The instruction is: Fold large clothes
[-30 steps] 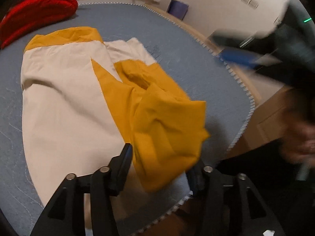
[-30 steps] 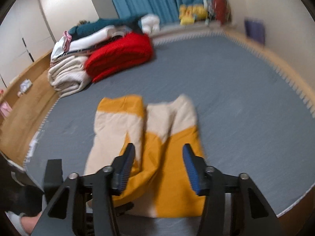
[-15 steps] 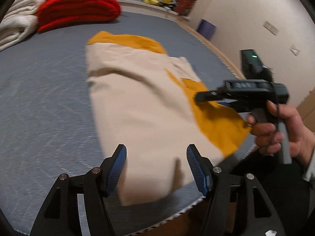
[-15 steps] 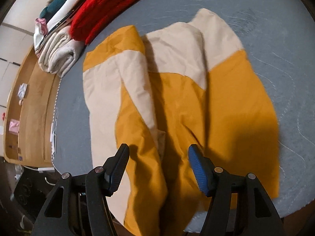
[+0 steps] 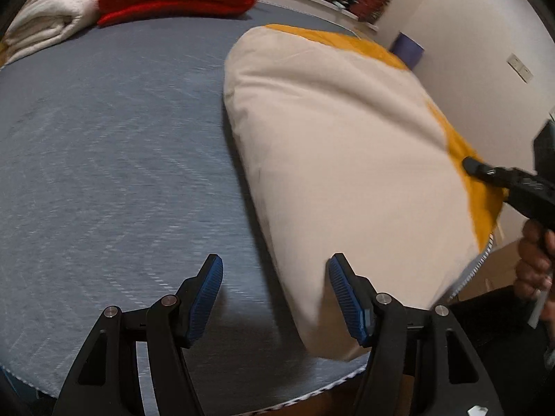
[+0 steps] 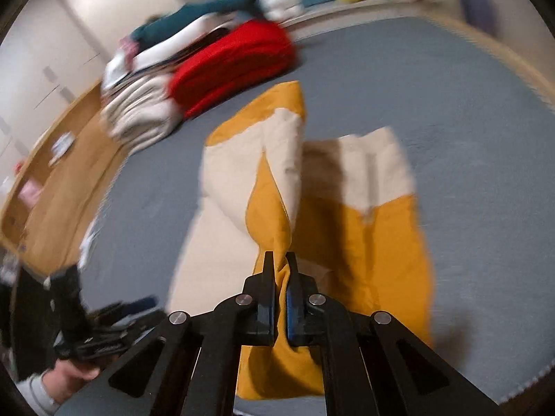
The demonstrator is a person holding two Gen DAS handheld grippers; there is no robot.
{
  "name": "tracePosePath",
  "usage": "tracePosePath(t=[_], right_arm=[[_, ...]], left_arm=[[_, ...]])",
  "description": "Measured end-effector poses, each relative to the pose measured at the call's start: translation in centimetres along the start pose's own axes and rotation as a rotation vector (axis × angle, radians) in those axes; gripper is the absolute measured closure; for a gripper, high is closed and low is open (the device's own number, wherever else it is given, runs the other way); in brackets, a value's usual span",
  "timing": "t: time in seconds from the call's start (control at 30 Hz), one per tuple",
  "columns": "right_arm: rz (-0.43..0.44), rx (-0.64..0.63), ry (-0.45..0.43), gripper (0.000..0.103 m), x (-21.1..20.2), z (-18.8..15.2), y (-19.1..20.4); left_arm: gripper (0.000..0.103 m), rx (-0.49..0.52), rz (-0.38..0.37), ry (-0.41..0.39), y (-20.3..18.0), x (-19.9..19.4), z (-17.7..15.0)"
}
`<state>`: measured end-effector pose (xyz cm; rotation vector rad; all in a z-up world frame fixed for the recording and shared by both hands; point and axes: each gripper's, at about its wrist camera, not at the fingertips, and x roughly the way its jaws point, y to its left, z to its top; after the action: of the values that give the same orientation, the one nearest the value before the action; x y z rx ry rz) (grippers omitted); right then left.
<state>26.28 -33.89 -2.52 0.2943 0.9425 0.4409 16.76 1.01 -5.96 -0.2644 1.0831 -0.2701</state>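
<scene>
Right tool (image 6: 281,260): pinched nearly closed on a raised ridge of the garment's (image 6: 312,215) yellow cloth, which bunches up between the two fingers; the fabric rises from the bed (image 6: 468,104) into the grip like a tent.
Left tool (image 5: 274,277): fingers spread wide with nothing between them; it hovers over the bed's near edge, its right finger just above the garment's cream side, and whether it touches the cloth cannot be told.
Garment: a large cream and yellow piece lying near the front edge of the grey bed, partly doubled over, with the cream half toward the left tool and the yellow half toward the right tool.
Surroundings: a red blanket (image 6: 236,62) and a stack of folded white linen (image 6: 138,118) sit well apart at the far side of the bed.
Step in hand: probably lifting one flap by the right tool to carry it across for a fold.
Risk, slipping: the grip takes only a thin gather, so a quick pull could let the cloth slide out.
Risk, dragging: with the left tool holding nothing down, the whole garment may travel with the lift and spoil the fold.
Risk, edge: the near hem lies close to the bed's rim and could spill over it.
</scene>
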Motion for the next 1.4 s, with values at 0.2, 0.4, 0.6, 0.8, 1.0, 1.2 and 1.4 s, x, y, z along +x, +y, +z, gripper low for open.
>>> tracePosePath(t=[0.2,0.4,0.6,0.8,1.0,1.2,1.4], right_arm=[[-0.231,-0.004,0.16,0.099,2.5,-0.9,-4.2],[-0.388,-0.03,0.087,0.1,1.7,-0.1,-3.8],[-0.412,0.041,0.355,0.1,6.8,-1.7,-6.7],[-0.413,0.04,0.341,0.099,6.5,-1.5,-6.9],[-0.293,0.105,0.228,0.079,2.4,-1.5,-8.1],[-0.199,0.09,0.349,0.069,2.5,-4.0,-9.6],[-0.223,-0.008,0.381,0.097,2.0,-5.6,-9.2]], left_arm=[[0.043,0.106,-0.019,-0.005,-3.2,0.4,0.3],[0.041,0.16,-0.068,0.11,-4.0,2.9,-0.2],[0.035,0.175,-0.031,0.206,-3.6,5.3,-0.7],[0.042,0.157,-0.12,0.176,-4.8,3.3,-0.2],[0.038,0.179,-0.038,0.292,-3.8,7.2,-2.0],[0.042,0.254,-0.021,0.277,-5.5,6.6,-1.8],[0.044,0.153,-0.058,0.143,-4.1,3.6,1.5]])
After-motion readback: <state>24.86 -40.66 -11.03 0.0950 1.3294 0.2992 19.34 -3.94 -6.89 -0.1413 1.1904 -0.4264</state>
